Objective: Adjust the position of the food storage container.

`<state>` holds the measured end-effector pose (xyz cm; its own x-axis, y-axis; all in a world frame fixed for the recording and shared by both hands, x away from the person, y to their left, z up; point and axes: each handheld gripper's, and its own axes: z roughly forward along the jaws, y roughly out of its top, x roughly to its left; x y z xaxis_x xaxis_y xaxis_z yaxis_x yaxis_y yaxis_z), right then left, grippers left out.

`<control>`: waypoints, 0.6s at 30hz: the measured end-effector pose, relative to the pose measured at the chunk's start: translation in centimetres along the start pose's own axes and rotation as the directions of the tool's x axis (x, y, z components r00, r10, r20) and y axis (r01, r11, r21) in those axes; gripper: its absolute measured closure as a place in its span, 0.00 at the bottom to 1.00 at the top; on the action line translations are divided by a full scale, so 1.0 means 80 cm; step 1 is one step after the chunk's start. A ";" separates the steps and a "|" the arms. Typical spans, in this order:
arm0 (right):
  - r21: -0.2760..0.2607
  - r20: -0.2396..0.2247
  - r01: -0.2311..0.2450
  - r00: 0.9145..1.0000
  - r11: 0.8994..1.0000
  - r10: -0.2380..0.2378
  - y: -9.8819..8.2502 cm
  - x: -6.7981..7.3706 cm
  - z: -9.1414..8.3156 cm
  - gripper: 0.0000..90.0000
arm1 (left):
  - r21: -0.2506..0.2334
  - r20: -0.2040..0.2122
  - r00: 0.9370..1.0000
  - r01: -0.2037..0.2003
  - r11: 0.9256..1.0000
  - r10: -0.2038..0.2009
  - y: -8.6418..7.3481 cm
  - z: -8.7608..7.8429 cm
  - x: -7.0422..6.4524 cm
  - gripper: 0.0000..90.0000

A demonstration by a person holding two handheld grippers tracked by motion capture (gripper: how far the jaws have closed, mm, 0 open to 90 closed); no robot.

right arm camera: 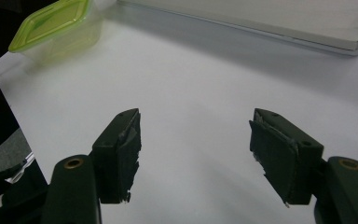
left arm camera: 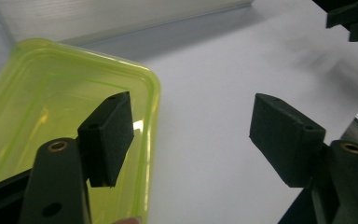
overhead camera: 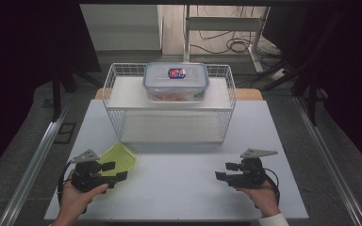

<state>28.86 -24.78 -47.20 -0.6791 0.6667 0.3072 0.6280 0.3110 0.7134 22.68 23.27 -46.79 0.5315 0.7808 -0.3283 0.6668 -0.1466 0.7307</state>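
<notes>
A small container with a yellow-green lid [overhead camera: 118,159] sits on the white table [overhead camera: 179,193] at the front left. My left gripper [overhead camera: 114,170] lies just in front of it, held in a hand, and is open. In the left gripper view the left pad [left arm camera: 107,140] hangs over the lid [left arm camera: 51,102], with nothing between the jaws of that gripper [left arm camera: 193,116]. My right gripper [overhead camera: 225,170] rests at the front right, open and empty. Its jaws [right arm camera: 195,123] stand over bare table, with the green-lidded container [right arm camera: 56,23] farther off.
A white wire basket [overhead camera: 115,122] stands at the back middle. On its upper white shelf [overhead camera: 127,94] sits a clear lidded box [overhead camera: 176,81] with red contents. The shelf's lower board [right arm camera: 284,18] lies ahead of the right gripper. The floor drops away past the table's edges.
</notes>
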 end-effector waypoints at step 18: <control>0.007 0.014 0.000 1.000 1.000 -0.001 -0.001 -0.003 0.001 0.37 | 0.003 -0.103 0.990 0.101 0.995 -0.101 0.036 -0.002 0.070 0.47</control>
<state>29.02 -24.90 -47.38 -0.6740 0.6761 0.2977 0.6302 0.3159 0.7093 27.50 27.35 -46.39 0.4053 0.8498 -0.3370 0.7189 -0.0685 0.6917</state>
